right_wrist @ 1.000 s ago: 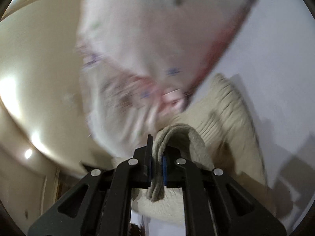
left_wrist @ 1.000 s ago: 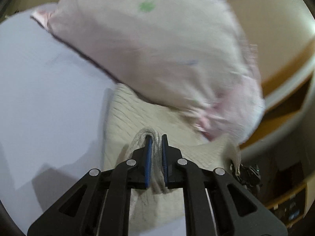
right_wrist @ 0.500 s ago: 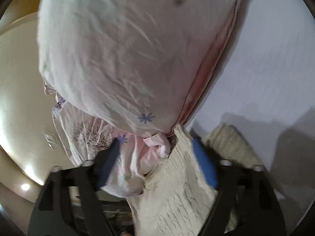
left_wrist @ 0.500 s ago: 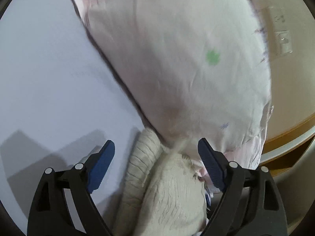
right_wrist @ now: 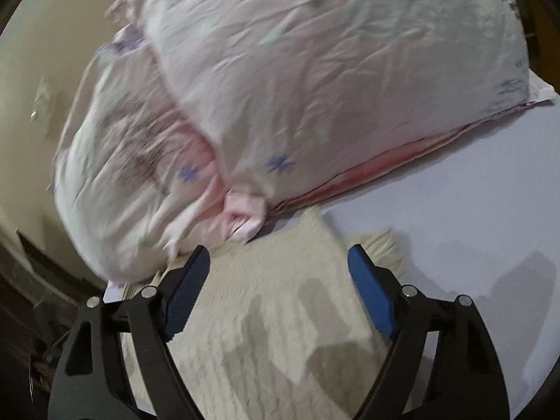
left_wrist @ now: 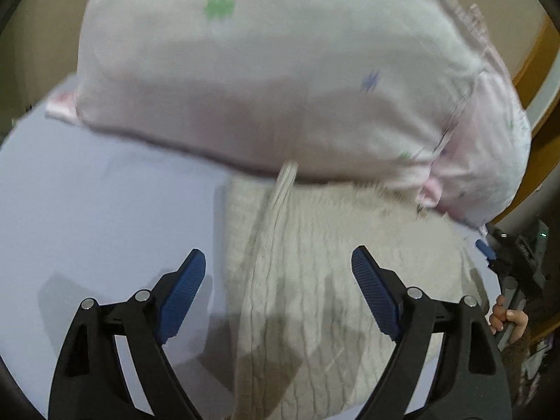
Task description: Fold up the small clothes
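A cream cable-knit garment lies on the pale lilac sheet, its far edge against a pillow. It also shows in the right wrist view. My left gripper is open and empty, just above the knit, with its blue pads apart on either side. My right gripper is open and empty above the knit's other part, blue pads spread wide.
A large pale pink pillow with small green and blue prints fills the back of both views. The lilac sheet extends to the right. A beige wall and wooden furniture lie beyond the bed edge.
Both grippers were shut on folds of the cream knit a second ago. They opened, let it drop onto the sheet, and now hover open above it.
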{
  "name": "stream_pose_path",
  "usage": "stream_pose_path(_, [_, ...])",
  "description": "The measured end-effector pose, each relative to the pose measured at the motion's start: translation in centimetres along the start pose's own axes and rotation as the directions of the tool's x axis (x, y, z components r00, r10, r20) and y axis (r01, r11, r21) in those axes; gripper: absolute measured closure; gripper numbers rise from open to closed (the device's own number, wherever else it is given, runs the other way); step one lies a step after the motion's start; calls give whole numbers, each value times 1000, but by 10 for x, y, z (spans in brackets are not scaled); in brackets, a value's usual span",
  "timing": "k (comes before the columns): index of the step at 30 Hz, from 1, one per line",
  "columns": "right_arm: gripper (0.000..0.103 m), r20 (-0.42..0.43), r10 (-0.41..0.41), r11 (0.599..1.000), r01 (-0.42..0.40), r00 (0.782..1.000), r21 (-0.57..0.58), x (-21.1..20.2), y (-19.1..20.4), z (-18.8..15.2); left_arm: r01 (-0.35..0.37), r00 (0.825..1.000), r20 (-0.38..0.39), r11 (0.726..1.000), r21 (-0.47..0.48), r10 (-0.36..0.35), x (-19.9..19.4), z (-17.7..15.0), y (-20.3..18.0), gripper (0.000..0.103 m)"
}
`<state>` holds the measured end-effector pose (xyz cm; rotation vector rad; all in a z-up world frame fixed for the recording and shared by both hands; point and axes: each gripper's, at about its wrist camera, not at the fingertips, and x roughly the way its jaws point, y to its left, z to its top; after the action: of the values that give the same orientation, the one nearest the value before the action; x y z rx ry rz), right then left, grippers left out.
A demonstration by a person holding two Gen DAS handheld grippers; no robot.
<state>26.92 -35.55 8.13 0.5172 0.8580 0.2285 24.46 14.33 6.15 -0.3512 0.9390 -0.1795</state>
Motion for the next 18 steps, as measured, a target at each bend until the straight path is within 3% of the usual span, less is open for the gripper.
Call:
stream_pose_path(5, [18,20,62,998,-61,998,-28,3,-2,-17,74,992,-100,996,-40,-78,14,-28,11,17])
stream_pose_path(6, [17,14,72,997,-71,997,-20,8,8,-12,85,992,-91,995,-47,-89,13,-31,13,17])
stream_pose_path(9, [17,-1,97,995,-97,995,-11,14,13,-12,180,978,-85,975,-130,-191,17,-35,15,27])
stream_pose_path(10, [17,2,101,995,-101,995,-12,13,13,-13,201,974,-68,965,-169,-215,17,-35,18,35])
stream_pose_path(11, [17,8,110,994,-110,994,-10,10,13,-13,238,964,-65,943,-232,-259,21,-35,24,39])
stream_pose_path(13, [17,25,133,991,-133,991,2,6,11,-11,284,942,-66,888,-362,-328,32,-38,38,78])
stream_pose_path(14, [16,38,145,989,-146,989,14,3,8,-10,322,922,-52,837,-443,-383,38,-43,47,78])
stream_pose_path(17, [15,61,166,985,-168,984,31,-6,1,-6,367,912,1,813,-453,-411,26,-40,41,83])
stream_pose_path(18, [15,73,175,983,-178,982,36,-9,-1,-4,404,900,31,804,-437,-435,17,-35,32,84])
